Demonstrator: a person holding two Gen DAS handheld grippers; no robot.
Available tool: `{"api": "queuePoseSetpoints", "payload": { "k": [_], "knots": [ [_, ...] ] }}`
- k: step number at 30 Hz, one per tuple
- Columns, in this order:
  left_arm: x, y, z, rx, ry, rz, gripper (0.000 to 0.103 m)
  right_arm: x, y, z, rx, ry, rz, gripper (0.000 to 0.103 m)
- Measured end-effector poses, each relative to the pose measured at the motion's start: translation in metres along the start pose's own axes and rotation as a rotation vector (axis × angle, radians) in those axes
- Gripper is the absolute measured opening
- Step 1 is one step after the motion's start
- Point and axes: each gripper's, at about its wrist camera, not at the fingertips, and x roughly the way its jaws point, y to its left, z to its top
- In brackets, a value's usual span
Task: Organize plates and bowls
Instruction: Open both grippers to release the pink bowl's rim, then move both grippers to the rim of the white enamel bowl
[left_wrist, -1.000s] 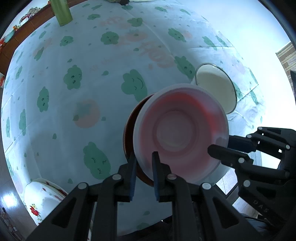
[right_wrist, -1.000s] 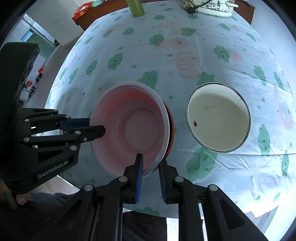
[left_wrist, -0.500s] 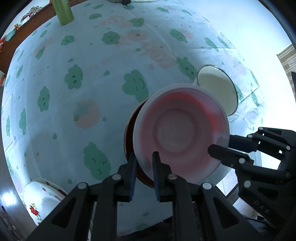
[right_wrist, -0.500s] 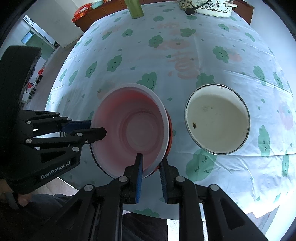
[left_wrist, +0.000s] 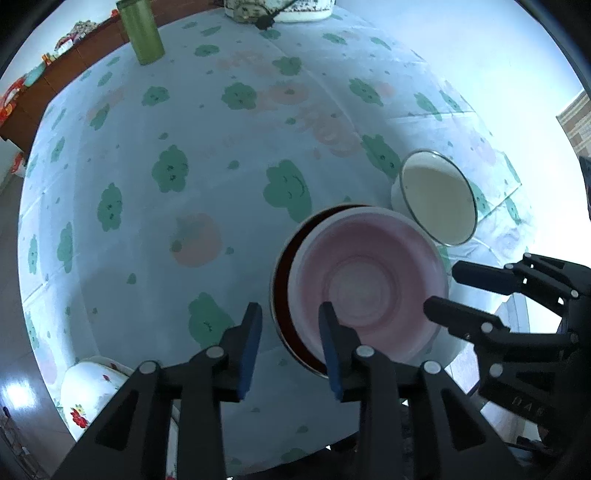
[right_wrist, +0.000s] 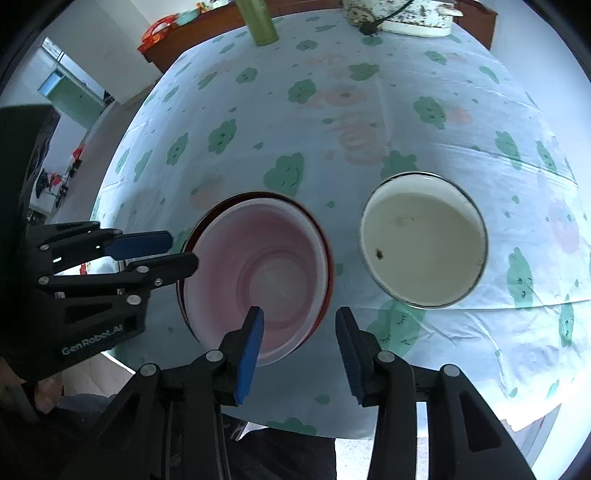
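Both grippers point steeply down at the near edge of the tabletop (left_wrist: 155, 206), which is covered in a pale cloth with green cloud prints.

Pink bowl (left_wrist: 365, 291) sits nested inside a dark red bowl (left_wrist: 282, 291); only the red one's rim shows around the pink one's far and left side. The stack rests on the cloth close to the near edge.

Left gripper (left_wrist: 290, 325): fingers apart and opening, straddling the near-left rim of the stack, blue pads not pressing on it. One finger is outside the red rim, the other over the pink bowl's inside.

Right gripper (right_wrist: 300, 326): fingers apart and opening too, straddling the stack's near-right rim, pads clear of it. Nothing is held by either.

Cream enamel bowl (right_wrist: 423, 240) stands just beside the stack on its right, apart from it, with a small dark speck inside.

Floral white dish (left_wrist: 86, 391) is at the near-left edge. Green tumbler (left_wrist: 142, 31) is at the far side, well apart from the bowls.
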Motion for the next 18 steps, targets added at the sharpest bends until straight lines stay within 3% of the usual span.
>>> {"api": "queuePoseSetpoints", "payload": {
  "k": [5, 10, 18],
  "knots": [
    [-0.003, 0.001, -0.001, -0.004, -0.013, 0.010, 0.041, -0.005, -0.007, -0.002, 0.019, -0.023, -0.023, 0.043],
    [-0.003, 0.001, -0.002, -0.004, -0.011, 0.008, 0.041, -0.001, -0.013, -0.006, 0.022, -0.019, -0.075, 0.043],
    [-0.004, -0.001, -0.001, -0.002, -0.013, 0.004, 0.046, 0.005, -0.015, -0.008, 0.031, -0.028, -0.051, 0.043]
  ]
}}
